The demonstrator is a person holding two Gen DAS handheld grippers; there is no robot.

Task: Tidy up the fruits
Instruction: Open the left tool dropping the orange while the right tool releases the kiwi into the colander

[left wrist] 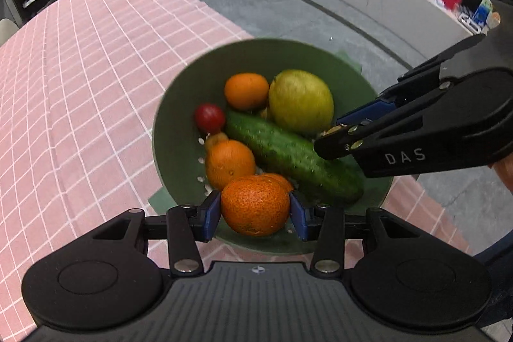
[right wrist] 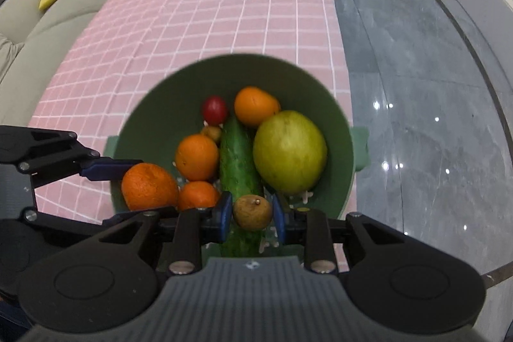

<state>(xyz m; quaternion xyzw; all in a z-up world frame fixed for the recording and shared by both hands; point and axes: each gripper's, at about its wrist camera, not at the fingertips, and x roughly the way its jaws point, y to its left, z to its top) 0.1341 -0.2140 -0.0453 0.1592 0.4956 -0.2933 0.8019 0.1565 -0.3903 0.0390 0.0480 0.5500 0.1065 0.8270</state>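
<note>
Surface: pink cloth with a white grid [right wrist: 205,21], grey polished floor [right wrist: 416,85] beside it.
Bowl: round green plastic colander bowl [right wrist: 154,124] below both pairs of fingers.
Left gripper [left wrist: 255,209]: blue fingers [left wrist: 212,213] closed on a rough orange mandarin [left wrist: 255,205], held over the near rim.
Right gripper [right wrist: 252,213]: fingers nearly together, pinching a small brown round fruit [right wrist: 252,211] above the bowl.
Inside, beyond the fingers: long green cucumber [left wrist: 288,156], large yellow-green round fruit [left wrist: 299,100], three smooth oranges, small red fruit [left wrist: 210,117].
</note>
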